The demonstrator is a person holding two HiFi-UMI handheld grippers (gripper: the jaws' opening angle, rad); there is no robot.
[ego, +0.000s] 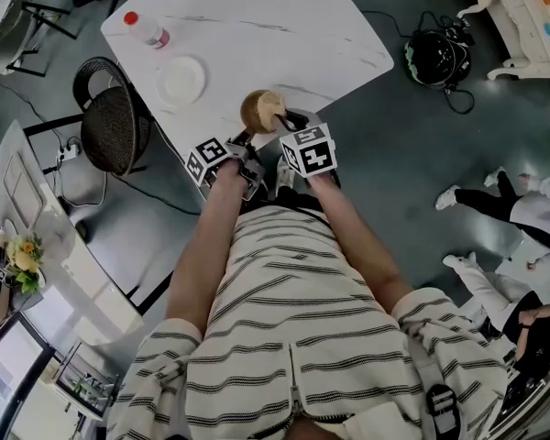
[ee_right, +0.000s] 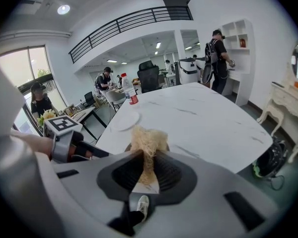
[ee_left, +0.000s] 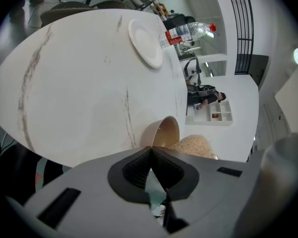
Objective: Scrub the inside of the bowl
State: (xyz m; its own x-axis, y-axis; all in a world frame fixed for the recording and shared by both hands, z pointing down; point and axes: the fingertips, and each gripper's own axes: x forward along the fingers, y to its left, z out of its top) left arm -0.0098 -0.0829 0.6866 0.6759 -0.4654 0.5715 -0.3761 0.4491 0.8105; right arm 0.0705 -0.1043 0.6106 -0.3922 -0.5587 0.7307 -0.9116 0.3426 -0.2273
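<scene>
Where the two arms meet at the near table edge, the left gripper [ee_left: 150,151] has its jaws closed to a point on the near rim of the brown bowl [ee_left: 162,132]. Bowl tipped on its side at the table [ego: 257,26] edge, mouth turned towards the right gripper [ee_right: 148,155]. Right jaws pinched on a tan, straw-like scrubber [ee_right: 149,137]; the loose tuft sticks out past the tips and sits at the bowl's mouth. How deep it goes in cannot be told. Table white, marble-veined. Farther along it, well apart from the bowl, a white plate [ego: 181,81]; beyond that a clear bottle [ego: 147,30] with red cap and label, lying down. A dark woven chair [ego: 115,126] stands at the table's left side
</scene>
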